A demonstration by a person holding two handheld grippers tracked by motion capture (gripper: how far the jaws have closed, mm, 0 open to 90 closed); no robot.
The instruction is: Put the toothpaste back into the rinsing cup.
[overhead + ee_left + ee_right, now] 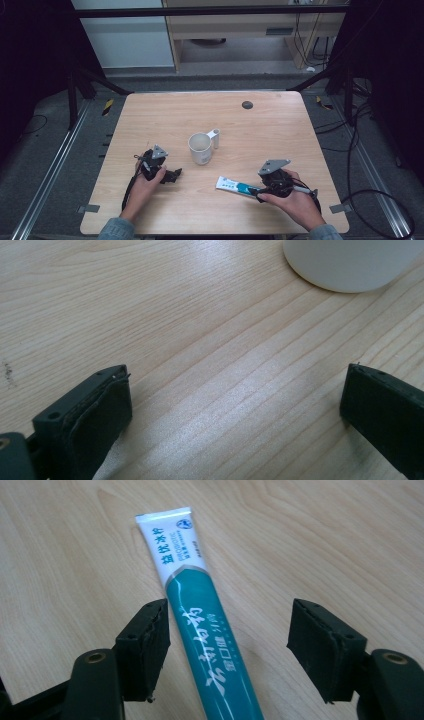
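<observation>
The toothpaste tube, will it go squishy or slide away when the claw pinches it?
The toothpaste tube looks soft, so it probably dents. Its glossy skin might slip. It lies flat on the table, so it likely won't roll.

A pale wooden table carries a white mug, a toothpaste tube and a small dark disc.
</observation>
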